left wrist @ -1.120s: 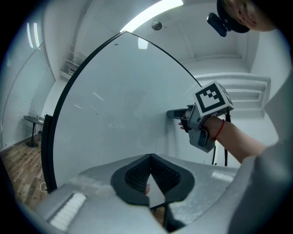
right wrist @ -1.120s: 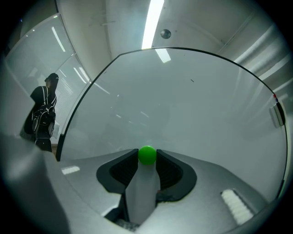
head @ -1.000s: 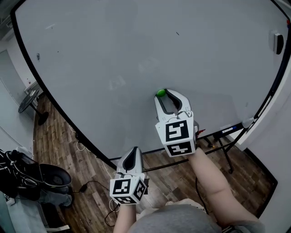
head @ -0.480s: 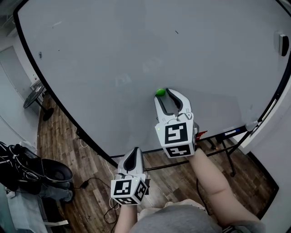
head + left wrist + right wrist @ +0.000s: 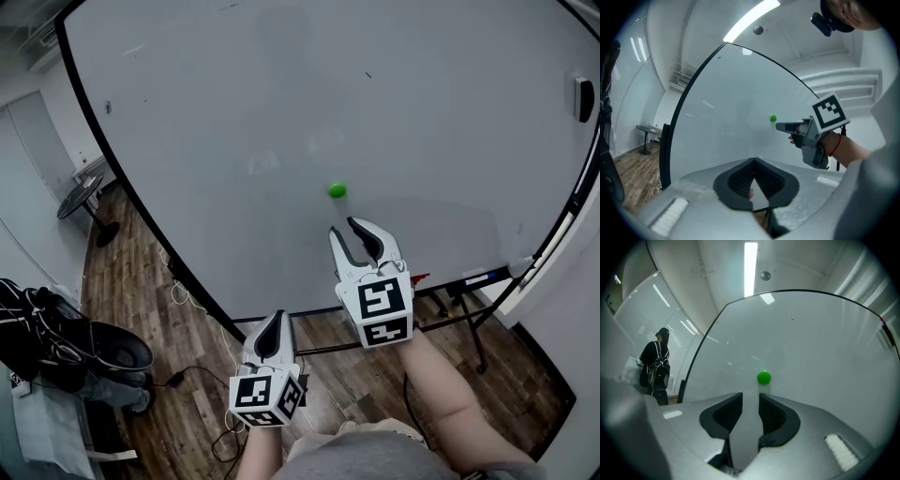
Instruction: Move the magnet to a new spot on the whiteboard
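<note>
The whiteboard fills nearly everything ahead of me, standing upright on its frame over the wood floor, its face bare apart from a few faint marks. My right gripper is held level toward the board's lower middle. Its jaws have just been closing a little, yet they are still well apart, with nothing between them but the white board beyond. My left gripper hangs lower and nearer my body, well apart from the board, its jaws drawn together at the tips and holding nothing. The green magnet is stuck to the board a little above and ahead of my right jaws, near them but apart, with no pad touching it. I read this one of two ways: either the magnet already sits in its new spot and I only need to back clear, or the grasp, the slide and the release all remain. These views alone do not tell me which.
</note>
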`<action>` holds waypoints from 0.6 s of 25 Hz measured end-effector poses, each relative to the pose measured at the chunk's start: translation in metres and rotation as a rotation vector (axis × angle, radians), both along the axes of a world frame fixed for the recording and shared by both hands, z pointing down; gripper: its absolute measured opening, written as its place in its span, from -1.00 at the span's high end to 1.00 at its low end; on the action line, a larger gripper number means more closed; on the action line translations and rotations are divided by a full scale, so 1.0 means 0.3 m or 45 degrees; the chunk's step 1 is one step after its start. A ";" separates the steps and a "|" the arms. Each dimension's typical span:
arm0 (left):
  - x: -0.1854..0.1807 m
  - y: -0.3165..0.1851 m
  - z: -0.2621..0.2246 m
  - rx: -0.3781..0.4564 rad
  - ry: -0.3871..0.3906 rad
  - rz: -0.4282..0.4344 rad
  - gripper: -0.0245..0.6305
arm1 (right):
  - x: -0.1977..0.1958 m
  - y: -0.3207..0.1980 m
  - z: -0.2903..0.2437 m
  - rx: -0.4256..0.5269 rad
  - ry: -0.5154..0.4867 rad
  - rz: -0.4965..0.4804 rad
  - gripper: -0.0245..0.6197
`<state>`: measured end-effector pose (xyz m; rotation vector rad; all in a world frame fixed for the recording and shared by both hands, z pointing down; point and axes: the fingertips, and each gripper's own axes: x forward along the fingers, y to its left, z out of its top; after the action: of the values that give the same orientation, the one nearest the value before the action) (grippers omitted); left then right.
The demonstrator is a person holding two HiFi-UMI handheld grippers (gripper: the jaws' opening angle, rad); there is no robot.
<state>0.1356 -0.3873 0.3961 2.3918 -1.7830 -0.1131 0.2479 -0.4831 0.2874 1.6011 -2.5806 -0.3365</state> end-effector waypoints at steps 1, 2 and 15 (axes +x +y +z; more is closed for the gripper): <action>-0.006 0.012 0.000 -0.002 -0.001 -0.004 0.92 | 0.002 0.024 0.023 -0.016 -0.012 -0.004 0.61; -0.012 0.024 0.001 -0.003 -0.003 -0.006 0.92 | 0.003 0.049 0.045 -0.030 -0.020 -0.004 0.68; -0.046 0.257 0.004 -0.035 -0.020 0.046 0.92 | -0.006 0.398 0.209 -0.185 -0.160 -0.001 0.92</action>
<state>0.1218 -0.3102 0.3972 2.4113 -1.7351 -0.0649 0.2461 -0.3638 0.3502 1.6198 -2.6261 -0.0479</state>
